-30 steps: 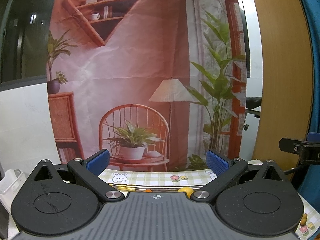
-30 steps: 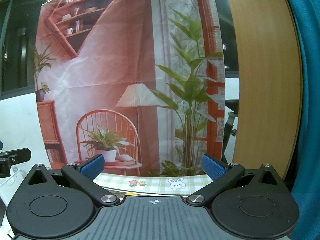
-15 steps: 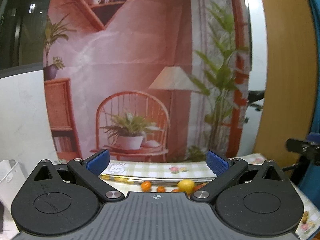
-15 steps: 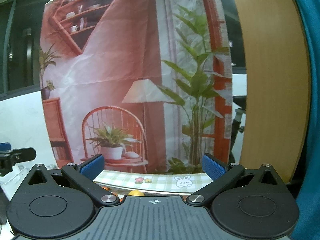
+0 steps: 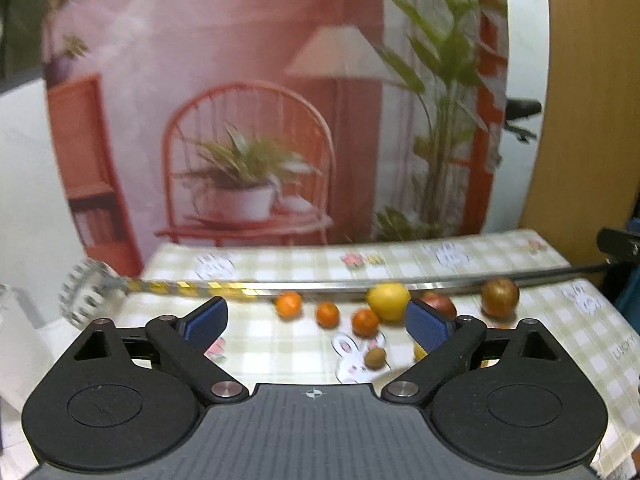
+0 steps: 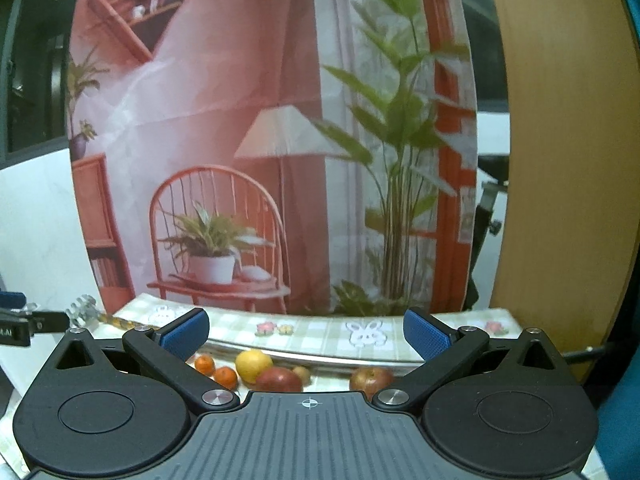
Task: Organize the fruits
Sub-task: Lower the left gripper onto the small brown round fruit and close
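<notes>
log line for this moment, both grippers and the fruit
left gripper: open, empty, jaws closing | right gripper: open, empty | fruits: loose on checked tablecloth, none held

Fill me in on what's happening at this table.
A person holds a two-finger gripper in each hand, aimed at fruit lying loose on a checked tablecloth. The left gripper is open with nothing between its jaws, which have just been closing a little. The right gripper is open and empty too. Ahead lie three small oranges, a yellow lemon, and reddish apples. No fruit has been picked up yet.
</notes>
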`<act>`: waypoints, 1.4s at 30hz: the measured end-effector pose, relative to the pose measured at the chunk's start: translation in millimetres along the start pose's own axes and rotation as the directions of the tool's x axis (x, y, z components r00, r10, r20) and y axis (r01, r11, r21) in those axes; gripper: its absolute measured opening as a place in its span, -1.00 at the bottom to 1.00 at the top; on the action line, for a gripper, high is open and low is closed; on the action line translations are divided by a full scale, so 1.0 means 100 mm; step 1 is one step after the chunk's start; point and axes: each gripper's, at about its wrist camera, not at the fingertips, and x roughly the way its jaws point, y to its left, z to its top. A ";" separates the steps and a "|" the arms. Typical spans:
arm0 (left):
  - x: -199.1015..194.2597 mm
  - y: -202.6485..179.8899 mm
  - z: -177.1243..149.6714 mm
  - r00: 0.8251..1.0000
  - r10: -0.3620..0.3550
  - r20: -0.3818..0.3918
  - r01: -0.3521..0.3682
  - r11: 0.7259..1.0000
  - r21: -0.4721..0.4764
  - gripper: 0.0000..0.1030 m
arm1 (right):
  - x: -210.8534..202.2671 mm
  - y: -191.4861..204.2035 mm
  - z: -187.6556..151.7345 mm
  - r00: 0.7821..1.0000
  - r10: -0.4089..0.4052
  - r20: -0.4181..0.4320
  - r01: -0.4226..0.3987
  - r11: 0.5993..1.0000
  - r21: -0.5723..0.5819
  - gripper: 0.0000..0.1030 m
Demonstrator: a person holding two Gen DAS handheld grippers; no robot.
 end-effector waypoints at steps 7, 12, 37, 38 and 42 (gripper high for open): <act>0.63 -0.01 -0.20 0.991 -0.114 -0.073 0.113 0.993 -0.015 0.63 | 0.39 -0.08 -0.19 1.000 -0.017 -0.025 0.017 1.000 -0.012 1.00; 0.98 -0.07 -0.31 0.981 -0.164 -0.105 0.165 0.986 -0.002 0.55 | 0.62 -0.17 -0.28 0.997 -0.063 -0.043 0.063 0.998 -0.003 1.00; 2.34 -0.21 -0.59 0.872 -0.315 -0.375 0.285 0.949 -0.134 -0.26 | 1.18 -0.65 -0.61 0.987 -0.066 -0.149 0.082 0.991 0.105 1.00; 2.35 -0.22 -0.58 0.872 -0.316 -0.374 0.288 0.949 -0.130 -0.29 | 1.20 -0.65 -0.61 0.986 -0.064 -0.152 0.081 0.991 0.106 1.00; 2.32 -0.24 -0.59 0.876 -0.311 -0.369 0.291 0.950 -0.112 -0.42 | 1.23 -0.66 -0.61 0.985 -0.055 -0.162 0.073 0.991 0.111 1.00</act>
